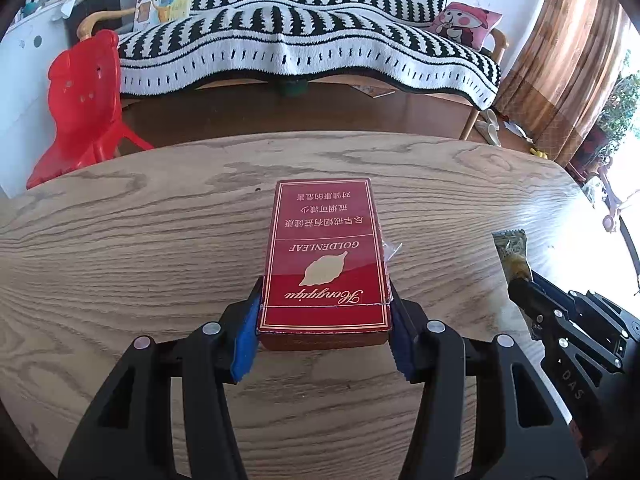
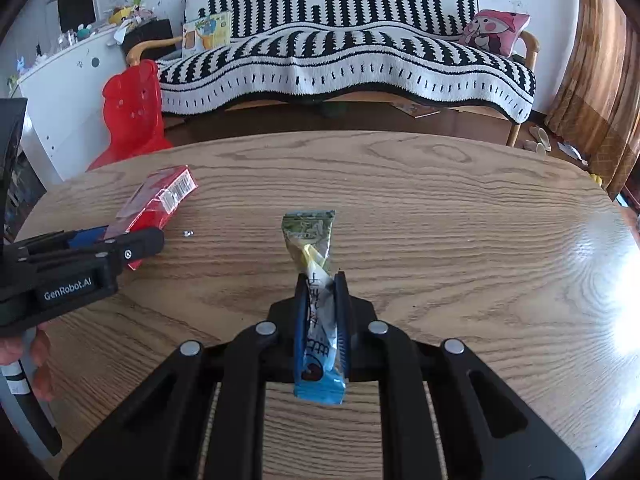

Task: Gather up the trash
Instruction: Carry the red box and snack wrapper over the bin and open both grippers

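Observation:
My left gripper [image 1: 325, 312] is shut on the near end of a red cigarette pack [image 1: 326, 256], its blue pads pressed on both sides, above the wooden table [image 1: 120, 240]. The pack also shows in the right wrist view [image 2: 160, 200], with the left gripper [image 2: 132, 240] on it. My right gripper [image 2: 322, 292] is shut on a green, yellow and blue snack wrapper [image 2: 314, 256], held upright between the pads. In the left wrist view the wrapper [image 1: 510, 250] sticks out of the right gripper [image 1: 520, 284] at the right.
A small silvery scrap [image 2: 188, 233] lies on the table near the pack. Beyond the far table edge stand a red plastic chair [image 1: 84, 100] and a sofa with a black-and-white striped cover [image 1: 300, 40]. A brown curtain [image 1: 568, 52] hangs at the right.

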{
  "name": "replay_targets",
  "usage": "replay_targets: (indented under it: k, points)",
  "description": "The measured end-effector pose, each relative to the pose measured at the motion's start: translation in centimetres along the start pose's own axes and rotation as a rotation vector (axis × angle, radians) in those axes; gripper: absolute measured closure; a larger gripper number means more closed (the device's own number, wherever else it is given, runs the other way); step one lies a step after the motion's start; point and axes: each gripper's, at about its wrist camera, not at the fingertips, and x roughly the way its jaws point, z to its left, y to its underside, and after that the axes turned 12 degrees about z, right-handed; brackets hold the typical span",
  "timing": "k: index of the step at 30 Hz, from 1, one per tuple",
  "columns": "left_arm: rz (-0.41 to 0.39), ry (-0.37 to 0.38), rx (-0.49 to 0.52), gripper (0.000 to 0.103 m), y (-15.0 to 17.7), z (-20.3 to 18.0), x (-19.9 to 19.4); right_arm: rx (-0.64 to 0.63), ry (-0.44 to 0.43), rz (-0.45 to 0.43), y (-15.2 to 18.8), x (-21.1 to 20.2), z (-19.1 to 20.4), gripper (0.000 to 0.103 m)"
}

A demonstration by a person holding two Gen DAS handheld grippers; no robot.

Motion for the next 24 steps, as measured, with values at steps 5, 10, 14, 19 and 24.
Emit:
replay_targets:
  k: [5,10,14,19,24]
  points:
    - [-0.004,-0.006,0.004,0.05,0.2,-0.2,-0.3,0.011,-0.012,-0.002,0.1,-0.2,-0.4,0.09]
    - [-0.014,-0.003,0.015,0.05,0.8,-0.7,-1.1,0.002,-0.023,-0.011,0.6,-1.8,-0.4,0.09]
    - [-0.027,-0.004,0.053,0.05,1.8,-2.4,-2.7,0.031,-0.031,-0.038,1.2,-4.1,-1.2,0.09]
    - [-0.12,0.037,0.123,0.05,4.1,-6.4,-8.0,0.11,-0.058,-0.124,3.6,-9.8,-3.4,0.09]
    - [-0.172,0.175,0.217,0.05,9.7,-13.8,-13.7,0.21,-0.042,-0.209,10.0,-18.2,-9.9,0.089]
